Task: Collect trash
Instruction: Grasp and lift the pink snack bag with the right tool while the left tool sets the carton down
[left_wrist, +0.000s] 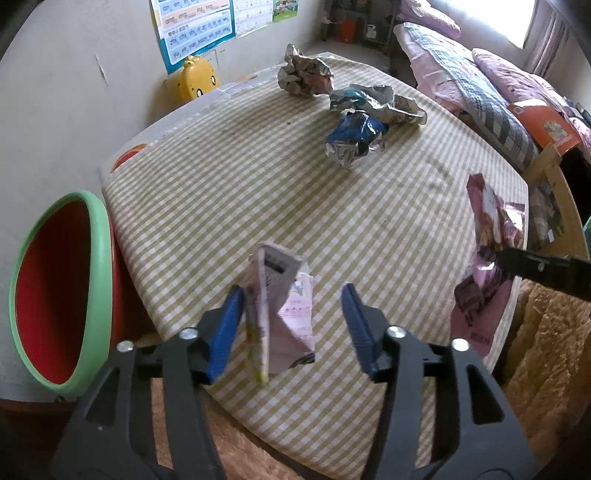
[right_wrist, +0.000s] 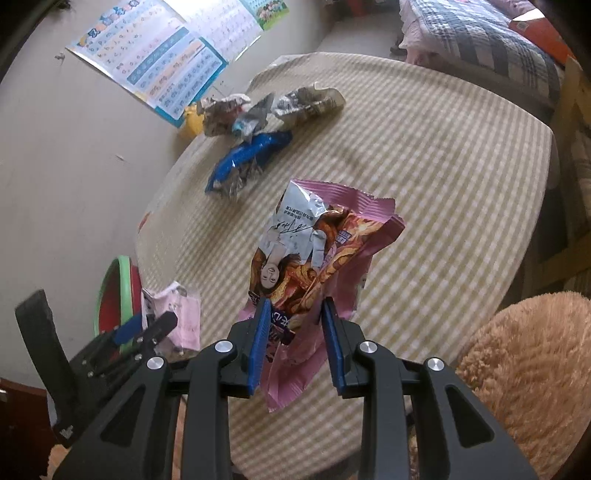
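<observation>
A flattened pink carton (left_wrist: 284, 314) lies at the near edge of the checked table (left_wrist: 295, 206). My left gripper (left_wrist: 291, 325) is open, its blue fingers either side of the carton, the left finger touching it. My right gripper (right_wrist: 297, 343) is shut on a pink snack bag (right_wrist: 314, 251) and holds it up off the table; the bag also shows in the left wrist view (left_wrist: 487, 243). A blue wrapper (left_wrist: 354, 140) and crumpled newspaper balls (left_wrist: 304, 72) lie at the far side. A red bin with a green rim (left_wrist: 62, 291) stands left of the table.
A yellow toy (left_wrist: 195, 79) and wall posters (left_wrist: 195, 29) are behind the table. A bed (left_wrist: 480, 74) stands at the right. A brown fuzzy cushion (right_wrist: 528, 369) sits at the near right, and a fuzzy rug (left_wrist: 240, 443) lies below the table edge.
</observation>
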